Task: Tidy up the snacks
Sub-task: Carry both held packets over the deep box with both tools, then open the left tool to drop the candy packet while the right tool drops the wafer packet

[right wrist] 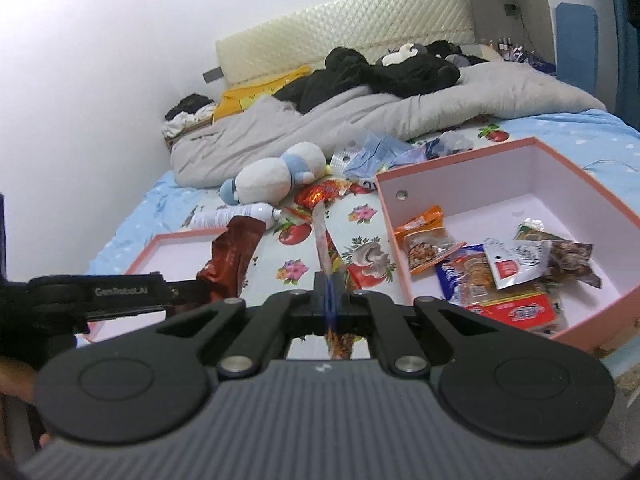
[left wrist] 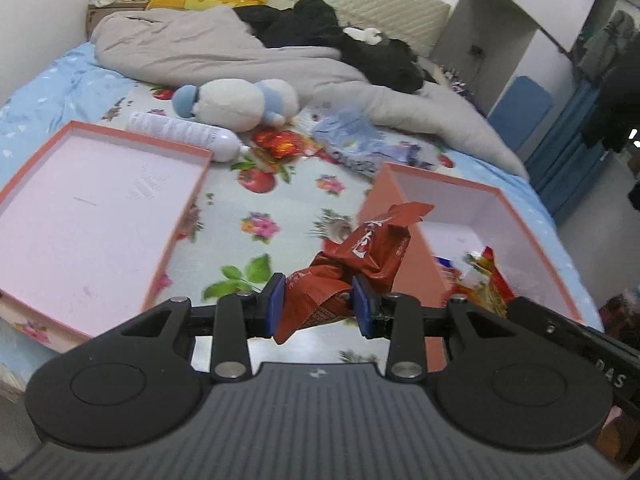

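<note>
Snacks are what we sort here, and two of them are in our grip. In our left gripper (left wrist: 319, 304) the jaws are clamped on a crumpled dark red snack packet (left wrist: 362, 258), held above the flowered bedsheet (left wrist: 256, 216) just beside the near corner of the deep pink box (left wrist: 532, 240). The right wrist view shows the same packet (right wrist: 232, 258) at the end of the left gripper, in front of the shallow pink lid (right wrist: 176, 252). In our right gripper (right wrist: 330, 294) the jaws are pressed together on a thin snack sachet (right wrist: 322, 240), seen edge-on, its clear upper end rising from between them and its lower end hanging beneath.

We see the deep pink box (right wrist: 472, 152) lying open on the bed to the right, with several packets inside: an orange pouch (right wrist: 424, 236), a blue biscuit pack (right wrist: 468, 276), a red-and-white pack (right wrist: 516, 310) and a dark wrapper (right wrist: 568, 256). The shallow pink lid (left wrist: 92, 216) lies to the left with its hollow facing up.

Farther back on the bed we note a white bottle (left wrist: 184, 134) lying on its side, a white-and-blue plush toy (left wrist: 240, 102), a shiny red wrapper (left wrist: 280, 142), crumpled blue packaging (left wrist: 352, 136), a grey duvet (left wrist: 224, 50) and dark clothing (left wrist: 320, 24).
</note>
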